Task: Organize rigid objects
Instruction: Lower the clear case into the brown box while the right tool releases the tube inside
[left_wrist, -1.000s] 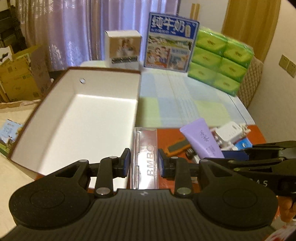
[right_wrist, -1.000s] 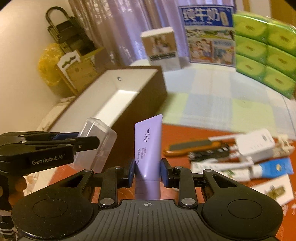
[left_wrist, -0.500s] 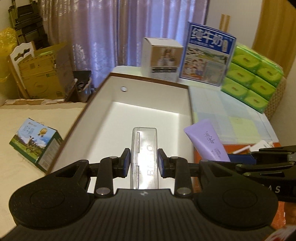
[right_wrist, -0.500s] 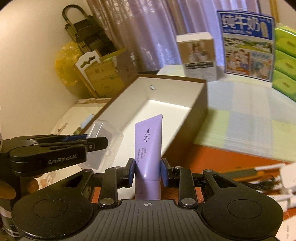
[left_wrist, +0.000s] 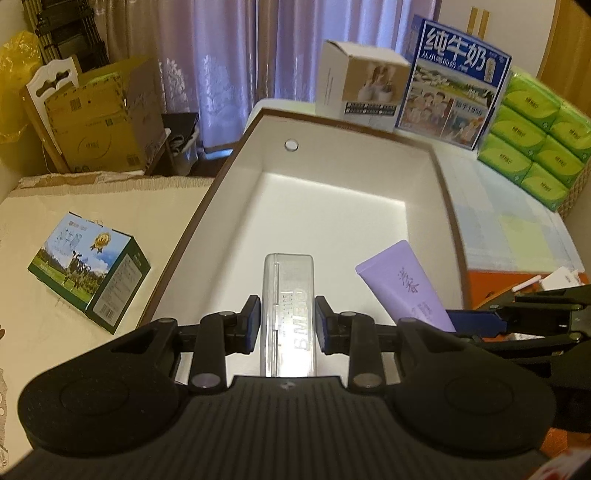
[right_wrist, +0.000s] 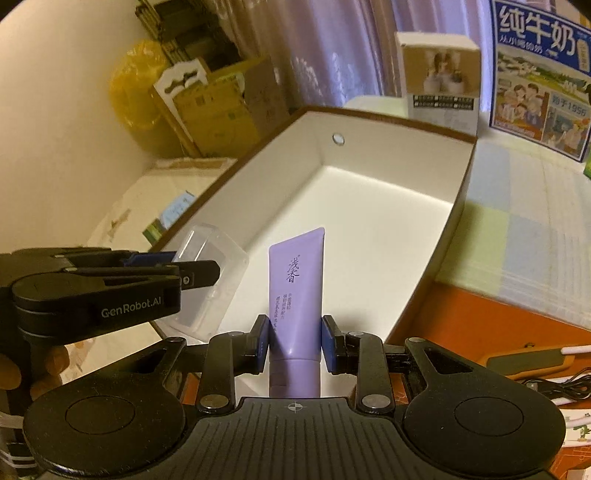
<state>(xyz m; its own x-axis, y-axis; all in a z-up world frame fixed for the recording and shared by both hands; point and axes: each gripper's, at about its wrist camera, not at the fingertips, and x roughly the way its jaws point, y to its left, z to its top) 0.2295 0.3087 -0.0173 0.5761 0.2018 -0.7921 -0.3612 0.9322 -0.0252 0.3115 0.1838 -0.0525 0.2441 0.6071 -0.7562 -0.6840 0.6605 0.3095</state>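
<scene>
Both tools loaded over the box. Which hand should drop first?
Left, probably. The left tool holds the clear case over the middle of the white box. The right tool, with the purple tube, is nearer the box's right wall, so less margin.

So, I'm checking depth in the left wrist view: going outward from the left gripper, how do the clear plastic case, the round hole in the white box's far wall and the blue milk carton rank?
1. Clear plastic case: clamped in the left gripper.
2. Round hole: far wall of the white box, left of centre.
3. Blue milk carton: behind the box, upper right.
</scene>
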